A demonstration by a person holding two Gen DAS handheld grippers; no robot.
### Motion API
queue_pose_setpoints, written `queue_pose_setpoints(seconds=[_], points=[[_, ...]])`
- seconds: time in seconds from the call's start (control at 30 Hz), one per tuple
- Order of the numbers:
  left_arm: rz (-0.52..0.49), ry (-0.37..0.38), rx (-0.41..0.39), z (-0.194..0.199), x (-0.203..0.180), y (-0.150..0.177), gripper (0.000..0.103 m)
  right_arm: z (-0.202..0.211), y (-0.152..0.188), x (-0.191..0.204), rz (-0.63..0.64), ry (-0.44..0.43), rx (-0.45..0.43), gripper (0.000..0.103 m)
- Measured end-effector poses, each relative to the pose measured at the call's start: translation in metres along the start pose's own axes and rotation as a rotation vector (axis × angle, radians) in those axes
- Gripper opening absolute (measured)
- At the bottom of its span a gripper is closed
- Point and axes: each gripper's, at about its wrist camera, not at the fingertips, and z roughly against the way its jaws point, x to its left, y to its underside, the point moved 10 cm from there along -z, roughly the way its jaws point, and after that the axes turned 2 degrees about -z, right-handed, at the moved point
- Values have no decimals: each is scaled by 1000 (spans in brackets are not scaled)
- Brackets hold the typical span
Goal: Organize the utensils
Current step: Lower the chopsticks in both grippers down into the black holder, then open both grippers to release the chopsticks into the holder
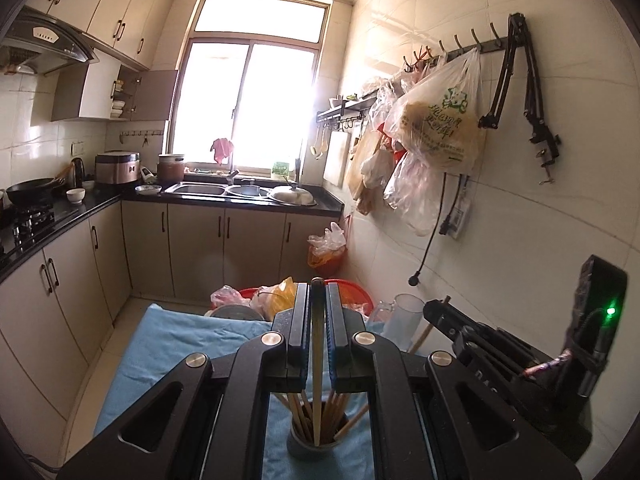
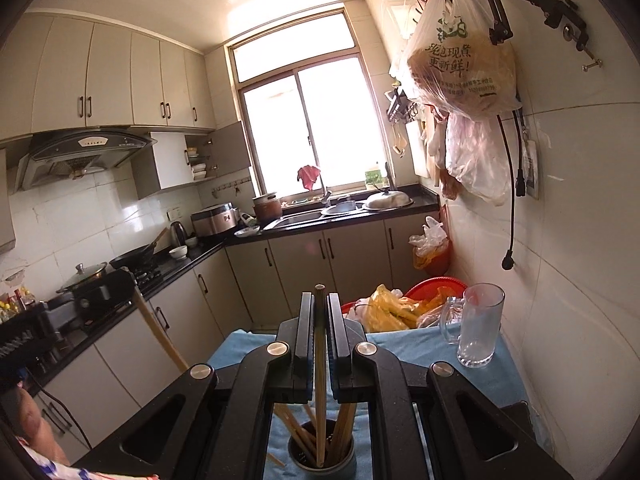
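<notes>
Nearest the lens, in each wrist view: a dark round holder (image 1: 316,446) crowded with wooden chopsticks (image 1: 340,408), standing on the blue cloth (image 1: 168,344) over the tabletop, close to its near edge. Left gripper (image 1: 317,312) clamped on a single chopstick (image 1: 317,360), held upright between the blue-lined fingers (image 1: 306,344), its lower end down among the others in the holder, its tip poking just above the fingertips. Right gripper (image 2: 319,320) likewise pinched shut on one chopstick (image 2: 320,380), upright, lower end inside the same holder (image 2: 320,458). In the right wrist view, left gripper off to the left with its stick slanting down. Empty glass mug (image 2: 478,326) upright near the far right corner of the tabletop, by the tiled wall. Beyond the far edge, a red basin (image 2: 436,284) holding yellow and clear plastic bags (image 2: 384,310).
</notes>
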Motion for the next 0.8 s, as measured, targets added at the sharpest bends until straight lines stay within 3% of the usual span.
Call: queue_pose_setpoints(seconds=[0.37,0.67,0.73,0.8], points=[[49,-16,105,-64,22,44,7,-46,37,-19,-16,3,102,6],[61,-62,197,-87,36,82,8,-82,85,-32,-62,3,222,6],[59,-64,204,-87,37,85,11,-86,87,-37,-71,7,229,6],[58,-71,201,-85,38,85,23,-86,88,-40,-80,9,229,6]])
